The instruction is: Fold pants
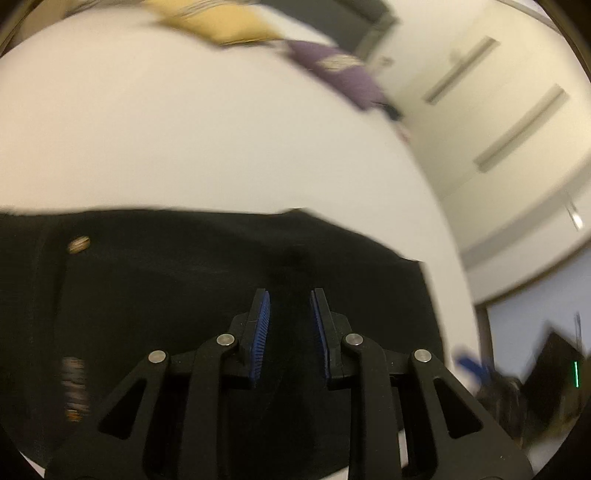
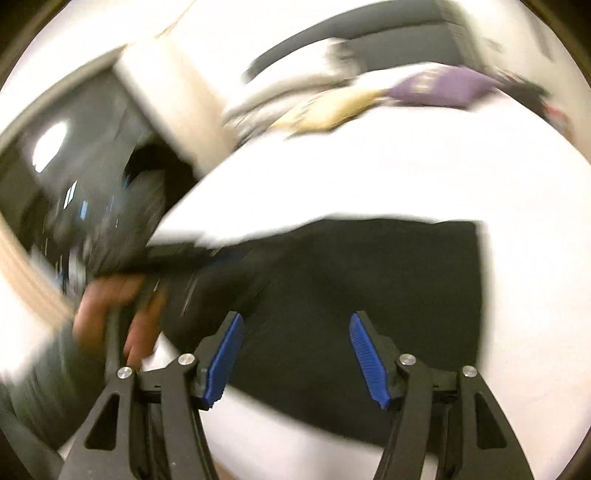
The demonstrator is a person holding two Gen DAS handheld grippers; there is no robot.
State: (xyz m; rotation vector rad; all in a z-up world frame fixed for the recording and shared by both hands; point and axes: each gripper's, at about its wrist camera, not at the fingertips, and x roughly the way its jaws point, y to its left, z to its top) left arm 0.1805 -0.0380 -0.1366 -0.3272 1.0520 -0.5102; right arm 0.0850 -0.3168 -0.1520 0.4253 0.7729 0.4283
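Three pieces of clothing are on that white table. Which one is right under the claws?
The black pants, spread flat directly beneath both claws. The yellow garment and the purple one lie bunched at the table's far edge, well away.

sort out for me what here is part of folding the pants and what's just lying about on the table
Part of the job:
black pants
left gripper
right gripper
white table

Just lying about:
yellow cloth, far edge
purple cloth, beside it

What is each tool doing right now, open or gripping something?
Left tool: slightly open, empty, over the black pants.
Right tool: wide open, empty.
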